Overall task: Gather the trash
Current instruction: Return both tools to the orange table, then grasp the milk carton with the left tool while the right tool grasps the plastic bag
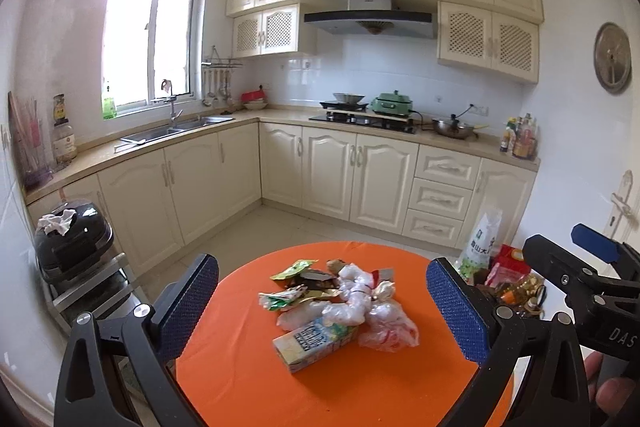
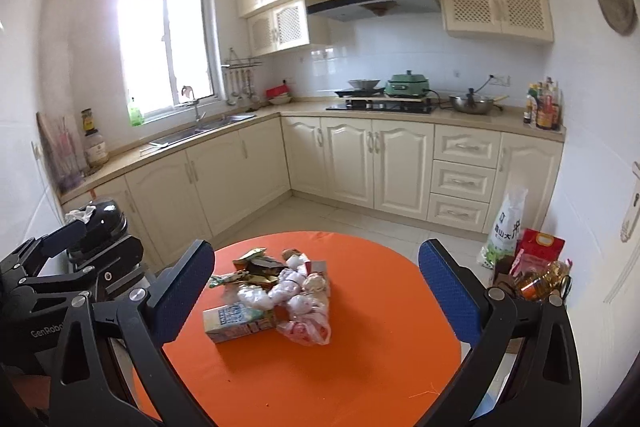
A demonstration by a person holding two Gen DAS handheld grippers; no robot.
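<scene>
A pile of trash lies on the round orange table (image 1: 240, 379) (image 2: 380, 367): a drink carton (image 1: 312, 341) (image 2: 236, 319), crumpled clear plastic bags (image 1: 384, 327) (image 2: 304, 327), and green and dark snack wrappers (image 1: 296, 281) (image 2: 256, 263). My left gripper (image 1: 322, 311) is open and empty, held above the table's near side with the pile between its fingers in view. My right gripper (image 2: 316, 291) is open and empty, also above the near side. Each gripper shows at the edge of the other's view.
A black appliance (image 1: 68, 243) with a white rag stands on a shelf left of the table. A rice bag (image 2: 504, 227), red packets and an oil bottle (image 2: 540, 279) sit on the floor at right. Kitchen cabinets, sink and stove line the far walls.
</scene>
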